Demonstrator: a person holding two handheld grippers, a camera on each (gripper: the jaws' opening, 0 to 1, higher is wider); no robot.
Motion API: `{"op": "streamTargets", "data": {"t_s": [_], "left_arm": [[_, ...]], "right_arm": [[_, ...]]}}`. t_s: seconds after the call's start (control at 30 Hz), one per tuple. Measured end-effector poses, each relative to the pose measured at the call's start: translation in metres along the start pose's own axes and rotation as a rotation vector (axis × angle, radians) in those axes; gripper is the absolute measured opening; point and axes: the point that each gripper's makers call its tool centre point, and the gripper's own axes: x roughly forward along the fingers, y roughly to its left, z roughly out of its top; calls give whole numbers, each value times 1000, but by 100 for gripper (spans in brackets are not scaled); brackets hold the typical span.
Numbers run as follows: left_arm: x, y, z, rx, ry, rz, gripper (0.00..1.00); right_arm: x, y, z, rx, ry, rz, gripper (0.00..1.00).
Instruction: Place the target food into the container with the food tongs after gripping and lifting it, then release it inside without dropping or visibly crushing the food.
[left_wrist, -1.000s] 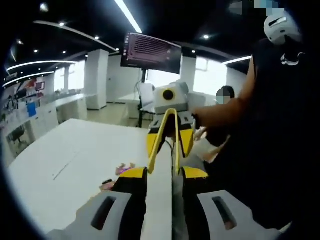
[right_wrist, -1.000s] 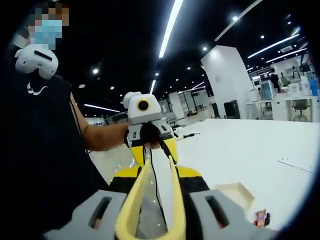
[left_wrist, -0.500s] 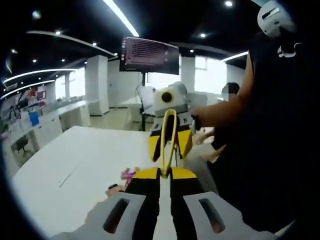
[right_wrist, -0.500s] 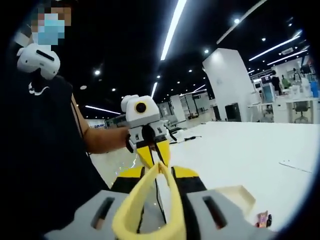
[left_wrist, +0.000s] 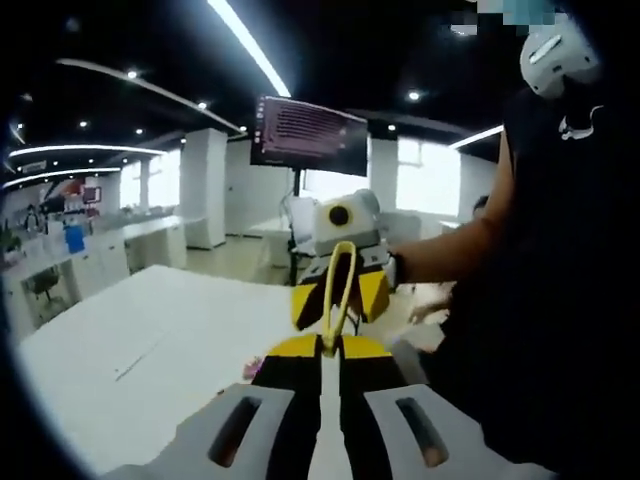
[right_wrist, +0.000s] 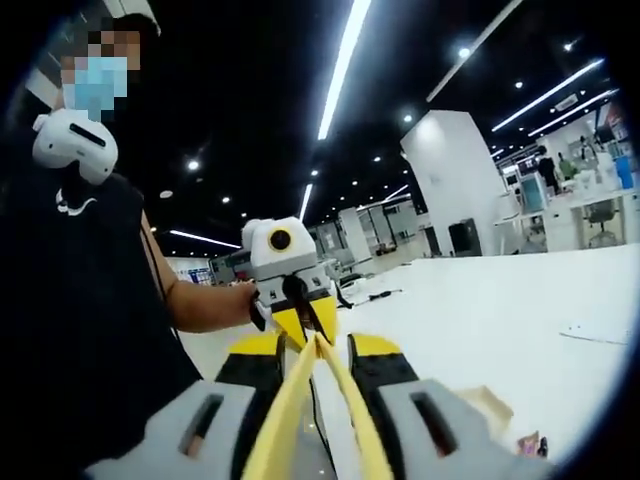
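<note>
Gripping, left gripper view: my left gripper (left_wrist: 330, 345) is closed narrow on the yellow food tongs (left_wrist: 340, 285), raised above the white table (left_wrist: 150, 350)
Food: a small pink piece (left_wrist: 250, 371) lies on the table, low beside my jaws
Risk: the right gripper (left_wrist: 338, 300) faces mine at close quarters, so the two may knock and twist the tongs loose

Right gripper view: my right gripper (right_wrist: 315, 345) pinches the tong arms together
Container: cream tray (right_wrist: 492, 405) near the table edge, food (right_wrist: 530, 443) just beside it
Risk: arms squeezed this hard could crush the food
Room: open tabletop to the right, the person's body (right_wrist: 90, 330) close on the left
</note>
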Motion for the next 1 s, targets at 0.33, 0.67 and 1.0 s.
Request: {"op": "streamTargets", "data": {"t_s": [0.33,0.67,1.0], "left_arm": [[-2,0,11,-33,-72,-8,0],[-1,0,9,-48,-80,-8,0],[4,-1,-8,-40,4,-11,20]], "right_arm": [[-1,-4,5,21,-30,-15,33],[0,-4,8,5,-32,-13,20],[1,-3,-2,-51,37,-19,25]]}}
